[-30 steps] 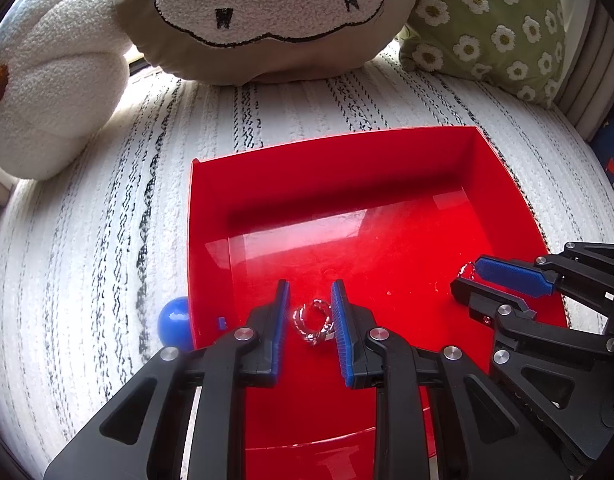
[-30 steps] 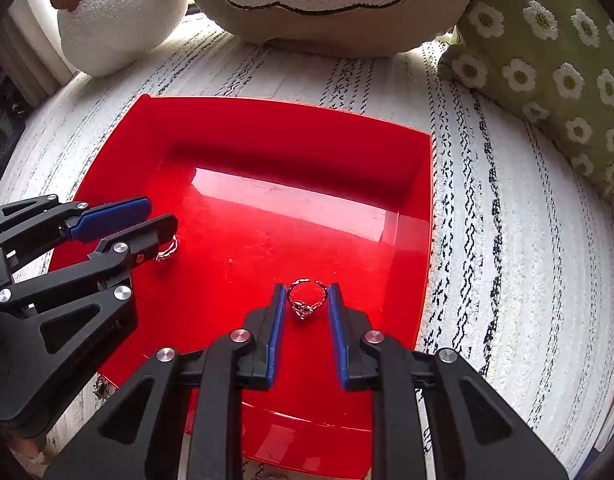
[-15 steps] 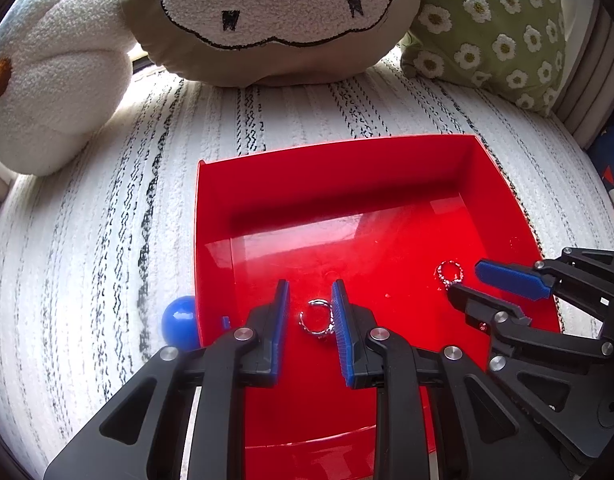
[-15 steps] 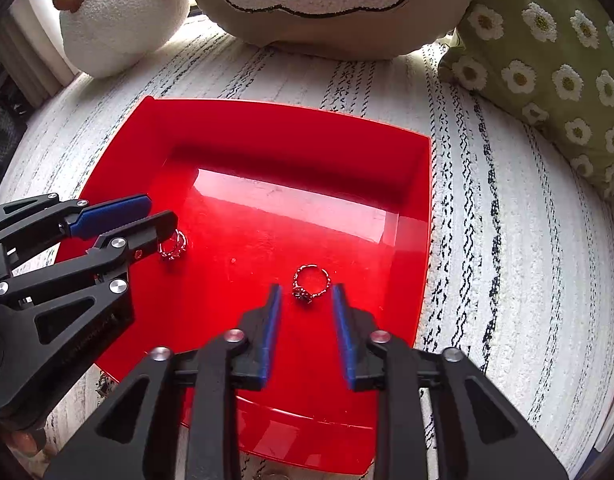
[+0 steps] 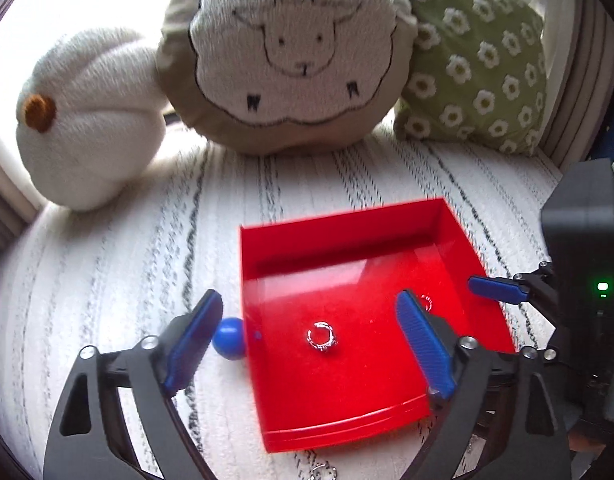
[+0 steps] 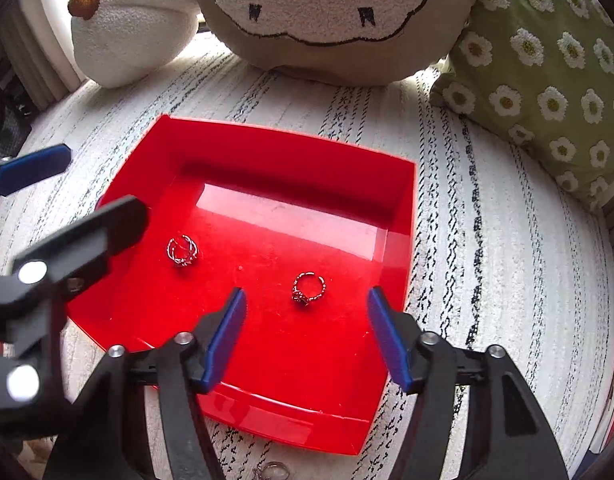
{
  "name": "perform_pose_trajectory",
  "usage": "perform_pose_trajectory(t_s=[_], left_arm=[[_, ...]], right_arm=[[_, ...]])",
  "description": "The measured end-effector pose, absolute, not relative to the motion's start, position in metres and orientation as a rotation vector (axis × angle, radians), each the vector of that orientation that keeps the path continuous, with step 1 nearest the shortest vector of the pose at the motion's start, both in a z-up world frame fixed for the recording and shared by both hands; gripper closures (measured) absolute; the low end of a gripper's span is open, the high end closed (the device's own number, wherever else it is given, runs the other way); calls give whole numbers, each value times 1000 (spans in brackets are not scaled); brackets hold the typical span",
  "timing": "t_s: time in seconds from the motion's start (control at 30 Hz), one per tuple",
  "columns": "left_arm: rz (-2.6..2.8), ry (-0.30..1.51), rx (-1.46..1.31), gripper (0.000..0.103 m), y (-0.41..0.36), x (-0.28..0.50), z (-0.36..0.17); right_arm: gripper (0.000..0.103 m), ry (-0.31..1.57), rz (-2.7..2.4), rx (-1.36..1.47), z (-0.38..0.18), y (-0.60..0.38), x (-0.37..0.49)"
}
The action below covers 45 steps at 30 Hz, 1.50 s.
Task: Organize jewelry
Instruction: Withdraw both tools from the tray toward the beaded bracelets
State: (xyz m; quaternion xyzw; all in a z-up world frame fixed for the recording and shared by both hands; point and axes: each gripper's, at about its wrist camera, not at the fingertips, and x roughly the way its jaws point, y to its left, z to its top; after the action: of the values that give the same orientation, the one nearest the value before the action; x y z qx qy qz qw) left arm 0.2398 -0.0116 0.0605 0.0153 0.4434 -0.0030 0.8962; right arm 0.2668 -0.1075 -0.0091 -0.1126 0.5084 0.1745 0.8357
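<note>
Right wrist: fingers (image 6: pixel 385 340) splayed above tray (image 6: pixel 267 152).

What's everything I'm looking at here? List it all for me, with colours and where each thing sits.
tray: one, red, on the striped cover.
rings: two, silver, apart on the tray floor; the other lies in front of the right gripper.
ball: one, blue, against the tray's left wall, outside.
more jewelry: silvery, count unclear, just outside the tray's near edge.
sheep cushion: one, beige and white, at the back.
plush: one, white with a brown tip, back left.
flower cushion: one, green with white daisies, back right.
cover: white with black stripes, underneath.
left gripper: black, blue pads, open.
right gripper: same, open.
</note>
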Motion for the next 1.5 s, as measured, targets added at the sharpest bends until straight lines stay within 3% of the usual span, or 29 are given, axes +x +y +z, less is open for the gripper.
perform_pose_trajectory(t_s=[0.27,0.7,1.07,1.5], left_arm=[[31,902,-14,16,7,219,79],[22,951,-91,16,39,166,46],[-29,871,-133,16,38,89,47],[21,901,-115,16,12,-10,-16]], right_arm=[[15,1017,341,-230,6,-122,249],[13,983,323,-177,18,-146,209],[13,849,331,-141,36,-168,133],[13,852,304,2,-36,-217,24]])
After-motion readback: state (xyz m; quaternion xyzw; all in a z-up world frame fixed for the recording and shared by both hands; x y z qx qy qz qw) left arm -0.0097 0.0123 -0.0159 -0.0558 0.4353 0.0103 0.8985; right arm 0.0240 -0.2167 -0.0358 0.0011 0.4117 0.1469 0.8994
